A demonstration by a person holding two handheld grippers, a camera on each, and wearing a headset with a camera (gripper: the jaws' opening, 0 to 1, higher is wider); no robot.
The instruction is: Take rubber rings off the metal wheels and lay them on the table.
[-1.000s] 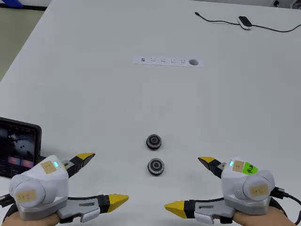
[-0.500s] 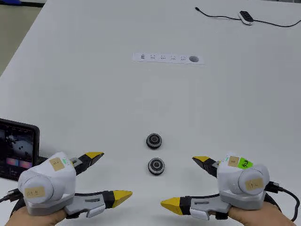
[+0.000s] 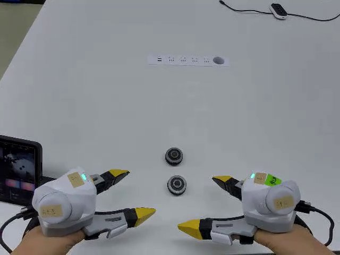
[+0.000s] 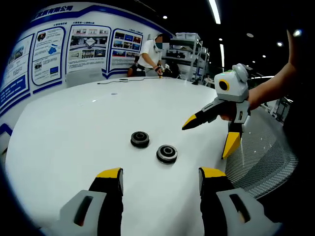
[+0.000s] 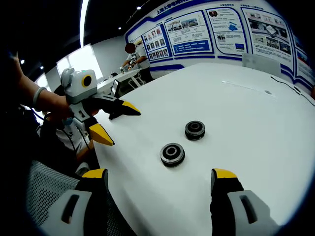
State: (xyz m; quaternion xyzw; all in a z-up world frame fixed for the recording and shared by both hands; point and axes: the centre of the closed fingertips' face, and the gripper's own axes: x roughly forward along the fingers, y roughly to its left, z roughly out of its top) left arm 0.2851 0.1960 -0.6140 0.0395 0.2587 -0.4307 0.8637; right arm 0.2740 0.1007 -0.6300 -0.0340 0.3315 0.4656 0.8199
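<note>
From my head view, two metal wheels sat on the white counter (image 3: 95, 95) between my hands, the near wheel (image 3: 176, 185) just in front of the far wheel (image 3: 173, 156) and apart from it. Each lay flat with its bore facing straight up and a dark rubber ring around its rim. My left hand-held gripper (image 3: 139, 192) was to their left and my right hand-held gripper (image 3: 196, 203) to their right, both spread wide and holding nothing, yellow tips aimed inward at the wheels without touching them. That view also took in a white power strip (image 3: 187, 60) far across the counter, a dark tablet (image 3: 18, 169) at the near left edge, and a black cable (image 3: 249, 13) at the far right. The gripper views showed what it did not: poster boards (image 4: 88, 46) on the wall and a person (image 4: 152, 54) standing at the counter's far end. Each gripper view also caught the other hand-held gripper beyond the wheels.
</note>
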